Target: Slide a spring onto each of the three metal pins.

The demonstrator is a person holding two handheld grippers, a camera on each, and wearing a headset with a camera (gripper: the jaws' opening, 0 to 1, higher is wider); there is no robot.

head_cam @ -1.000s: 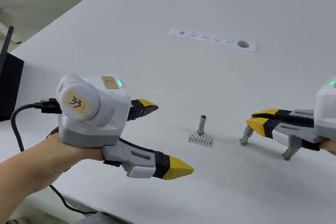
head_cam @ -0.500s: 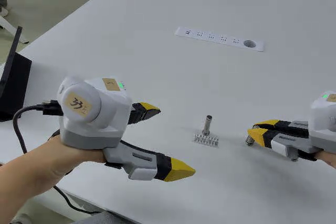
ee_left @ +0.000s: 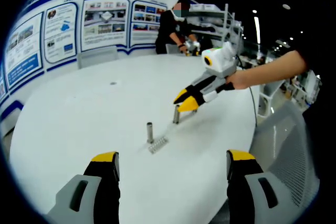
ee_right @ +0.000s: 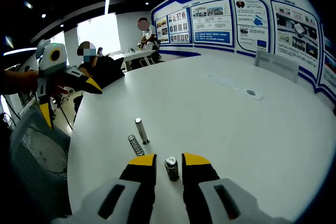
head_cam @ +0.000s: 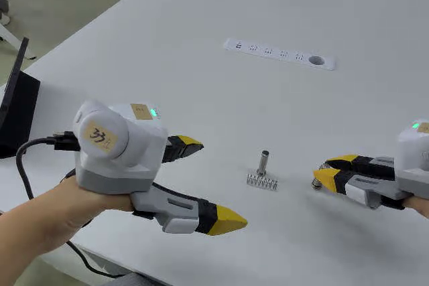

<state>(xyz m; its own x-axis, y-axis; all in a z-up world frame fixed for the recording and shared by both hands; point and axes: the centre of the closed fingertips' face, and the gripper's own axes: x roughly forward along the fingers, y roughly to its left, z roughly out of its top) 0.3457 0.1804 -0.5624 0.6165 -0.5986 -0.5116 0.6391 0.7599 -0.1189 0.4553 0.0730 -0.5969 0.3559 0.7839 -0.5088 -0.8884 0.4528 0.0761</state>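
Your right gripper [ee_right: 168, 162] has its jaws drawn close on either side of a sprung pin [ee_right: 171, 168], which stands upright between the tips. I cannot tell whether the pads actually bite it. Held low and level like that, it reads as steadying a pin whose spring is already seated.

Your left gripper [ee_left: 172, 157] hangs with its jaws wide apart and empty, which I take as readiness. Straight ahead of them, short of the right tips, stands the bare pin [ee_left: 149, 132]. The loose spring [ee_left: 158, 144] lies on its side just in front of that pin's foot. From the right jaws, those two sit ahead and to the left. They look like your next job, and since the spring lies flat, you will need to pinch it and tip it upright.

The table [head_cam: 167, 65] is white, smooth and matte, so a dropped spring could roll. A power strip [head_cam: 278, 53] is set into it far beyond both jaws. A cable [head_cam: 27, 159] trails behind the left gripper. The room has blue-trimmed posters [ee_right: 215, 22] and people [ee_right: 148, 43] at another table.
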